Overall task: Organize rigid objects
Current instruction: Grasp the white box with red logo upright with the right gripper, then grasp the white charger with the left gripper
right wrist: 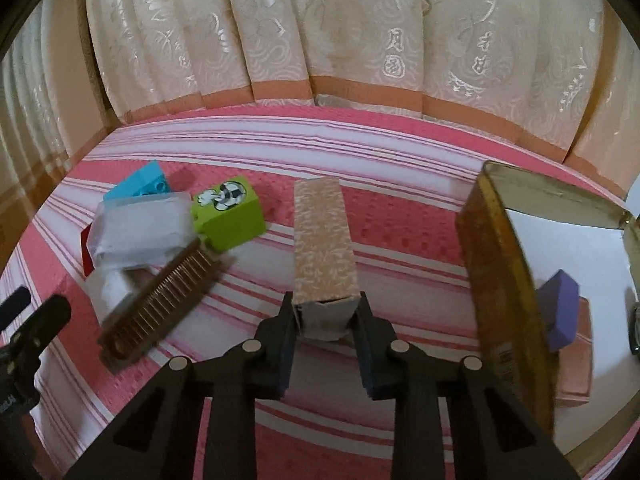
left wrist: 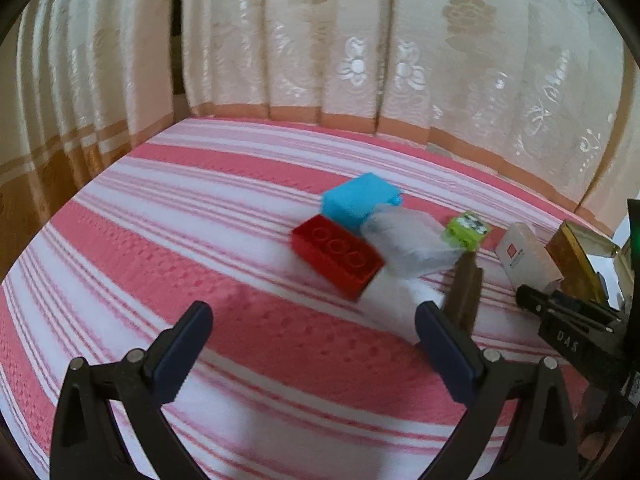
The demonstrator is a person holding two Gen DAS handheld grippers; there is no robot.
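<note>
The right gripper (right wrist: 325,320) is closed on the near end of a tall patterned carton (right wrist: 324,240), its pads pressing the carton's two sides, and the carton stretches straight ahead of it over the pink-and-white striped bedspread (right wrist: 400,208). Just to the right of this gripper stands the wall of a golden tin box (right wrist: 504,280), and inside the box lie a purple block (right wrist: 562,316) on a pinkish flat piece (right wrist: 580,376) (what that piece is I cannot tell). To the gripper's left a brown comb (right wrist: 160,300) lies aslant, its far end touching a white plastic-wrapped packet (right wrist: 140,232); beyond the comb sits a green block (right wrist: 230,212) with a football picture, and further left a blue block (right wrist: 140,184) peeps out behind the packet. The left gripper (left wrist: 314,320) stands wide open with nothing between its fingers, above the bedspread. Ahead of it and a little to the right lies a red brick (left wrist: 336,256), touching the blue block (left wrist: 360,200) behind it and the white packet (left wrist: 408,244) at its right. The comb (left wrist: 464,292) is just beyond the left gripper's right finger, the green block (left wrist: 466,232) further off, and the carton (left wrist: 528,256) far to its right beside the golden box (left wrist: 576,256). Cream curtains (left wrist: 360,40) hang behind the bed.
</note>
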